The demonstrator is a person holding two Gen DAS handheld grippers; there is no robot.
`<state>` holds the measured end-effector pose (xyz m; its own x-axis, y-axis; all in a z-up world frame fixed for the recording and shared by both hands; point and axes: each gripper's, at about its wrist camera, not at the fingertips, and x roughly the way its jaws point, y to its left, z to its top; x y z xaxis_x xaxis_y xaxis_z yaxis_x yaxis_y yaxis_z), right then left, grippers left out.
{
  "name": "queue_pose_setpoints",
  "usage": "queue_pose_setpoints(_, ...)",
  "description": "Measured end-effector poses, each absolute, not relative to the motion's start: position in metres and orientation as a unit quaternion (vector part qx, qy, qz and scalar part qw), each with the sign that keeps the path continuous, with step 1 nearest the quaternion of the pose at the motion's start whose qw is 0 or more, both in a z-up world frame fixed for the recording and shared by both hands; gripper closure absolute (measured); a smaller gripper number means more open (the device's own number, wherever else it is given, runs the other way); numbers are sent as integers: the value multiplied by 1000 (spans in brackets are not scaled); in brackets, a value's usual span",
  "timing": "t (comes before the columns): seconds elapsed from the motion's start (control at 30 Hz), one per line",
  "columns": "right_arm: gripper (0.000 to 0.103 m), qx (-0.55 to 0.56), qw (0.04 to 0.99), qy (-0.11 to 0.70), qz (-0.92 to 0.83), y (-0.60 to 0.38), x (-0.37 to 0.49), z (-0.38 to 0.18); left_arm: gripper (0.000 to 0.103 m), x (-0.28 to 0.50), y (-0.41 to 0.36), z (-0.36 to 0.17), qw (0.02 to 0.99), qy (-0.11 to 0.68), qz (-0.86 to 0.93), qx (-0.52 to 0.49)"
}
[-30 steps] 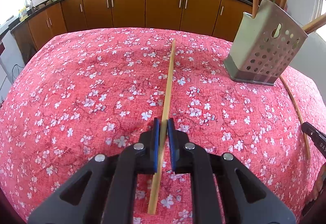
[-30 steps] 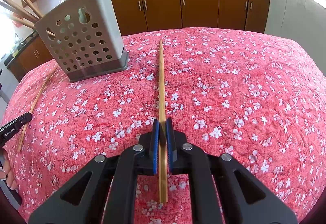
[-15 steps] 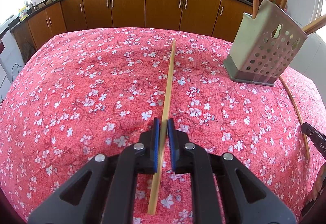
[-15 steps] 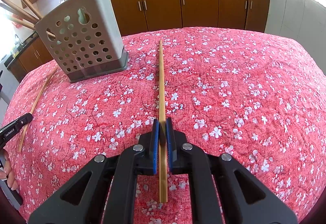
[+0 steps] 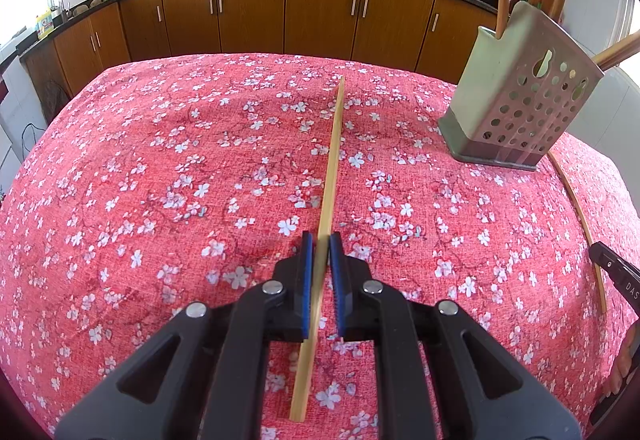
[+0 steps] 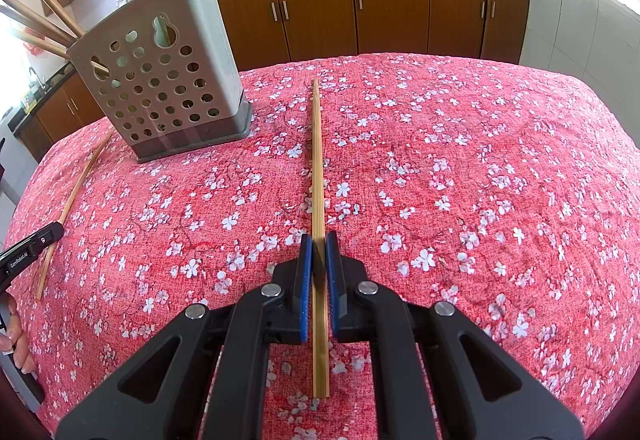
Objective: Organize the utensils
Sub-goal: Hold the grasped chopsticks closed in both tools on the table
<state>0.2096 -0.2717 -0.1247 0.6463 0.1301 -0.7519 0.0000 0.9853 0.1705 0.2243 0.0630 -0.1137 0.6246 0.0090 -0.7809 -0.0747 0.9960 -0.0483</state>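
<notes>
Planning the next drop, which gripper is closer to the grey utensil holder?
Probably the right. The utensil holder sits ahead-left of the right gripper and looks large; from the left gripper it sits ahead-right and looks smaller, farther.

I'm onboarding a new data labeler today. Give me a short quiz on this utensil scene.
1. True or false: the utensil holder stands empty.
2. What lies between the jaws of the left gripper? A fork; B chopstick; C ladle.
3. Fill in: in the right wrist view, the utensil holder stands to the ___ of the right-hand chopstick that the right gripper straddles.

Key: 1 false, long handles stick out of its top. 2 B. 3 left.
</notes>
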Motion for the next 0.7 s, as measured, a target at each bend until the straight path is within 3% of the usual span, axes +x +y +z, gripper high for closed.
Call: queue_pose_setpoints(0.7, 95, 78, 904, 419, 36, -272, 209, -125, 90, 224, 63, -112, 900, 432, 22, -41)
